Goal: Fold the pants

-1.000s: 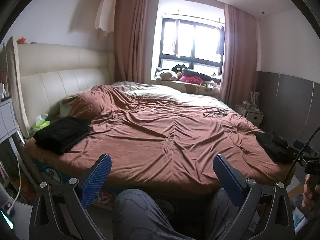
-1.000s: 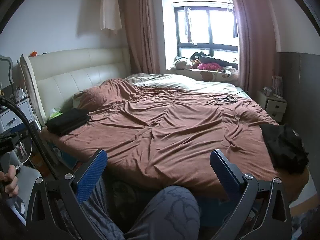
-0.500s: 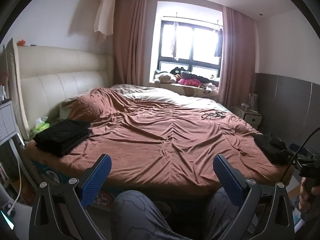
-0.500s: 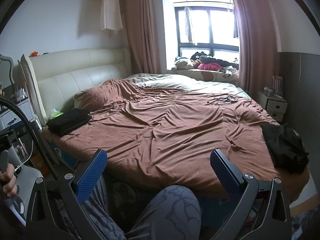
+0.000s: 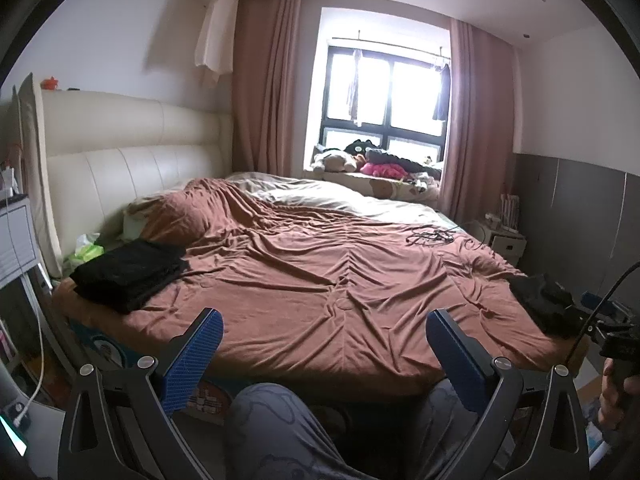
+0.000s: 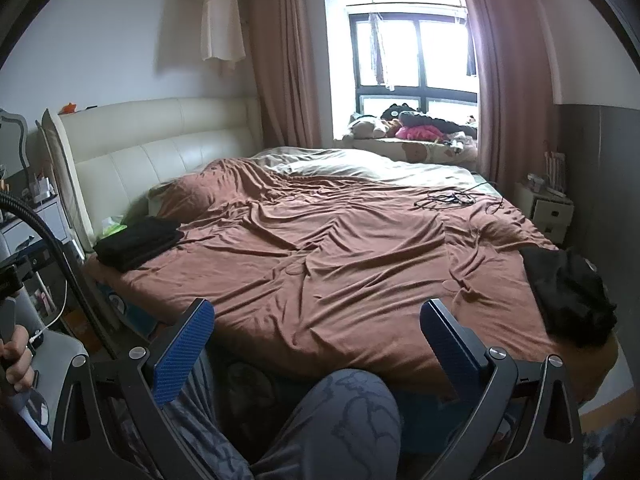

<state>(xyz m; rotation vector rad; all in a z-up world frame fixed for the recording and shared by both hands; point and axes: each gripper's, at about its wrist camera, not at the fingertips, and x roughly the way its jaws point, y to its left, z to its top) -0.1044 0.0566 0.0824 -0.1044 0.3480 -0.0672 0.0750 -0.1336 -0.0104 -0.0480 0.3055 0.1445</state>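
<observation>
The crumpled black garment is partly hidden behind the right hand, itself cut off.

You see daylight from the overexposed window at upper centre; dim foreground, fisheye bending, dark vignetted corners

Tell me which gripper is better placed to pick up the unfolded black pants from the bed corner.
Probably the right gripper. The crumpled black pants lie at the bed's right corner, nearer its side; the left gripper faces the folded black stack. Both grippers are open and empty.
</observation>
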